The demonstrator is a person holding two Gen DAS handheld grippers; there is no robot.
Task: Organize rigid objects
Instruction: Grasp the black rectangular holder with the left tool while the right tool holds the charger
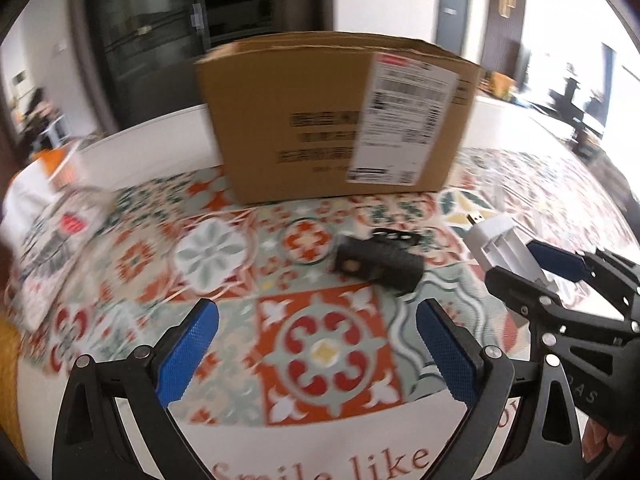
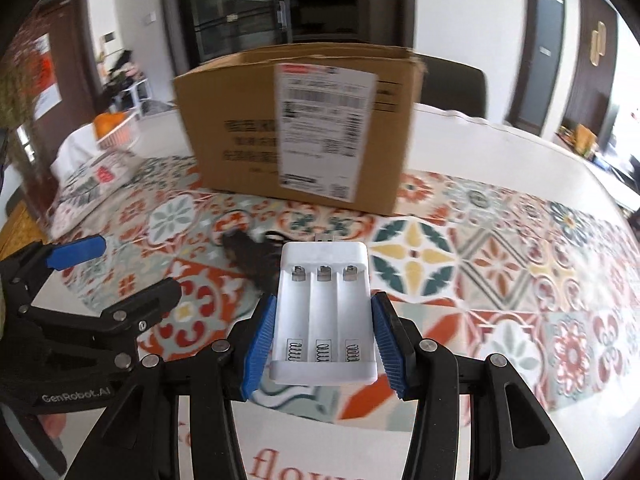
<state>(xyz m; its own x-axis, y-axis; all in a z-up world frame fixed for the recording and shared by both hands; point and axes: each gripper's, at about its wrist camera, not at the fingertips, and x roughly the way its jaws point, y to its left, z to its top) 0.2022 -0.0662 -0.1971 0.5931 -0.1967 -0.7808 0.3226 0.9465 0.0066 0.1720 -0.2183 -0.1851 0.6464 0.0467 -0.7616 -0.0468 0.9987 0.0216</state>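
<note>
- R tongs point(image 2: 323, 336) clamped on white charger point(image 2: 323, 320), held level above counter point(image 2: 500, 248), USB end pointing at box point(image 2: 296, 128).
- L tongs point(image 1: 318, 354) spread apart, nothing between, low over counter.
- Black gadget point(image 1: 378, 266) lies on counter just ahead of L tongs, near box.

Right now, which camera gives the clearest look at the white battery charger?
Right wrist: the white battery charger sits centred between the right gripper pads, three empty slots visible. Left wrist shows only its USB end, mostly hidden by the gripper.
</note>
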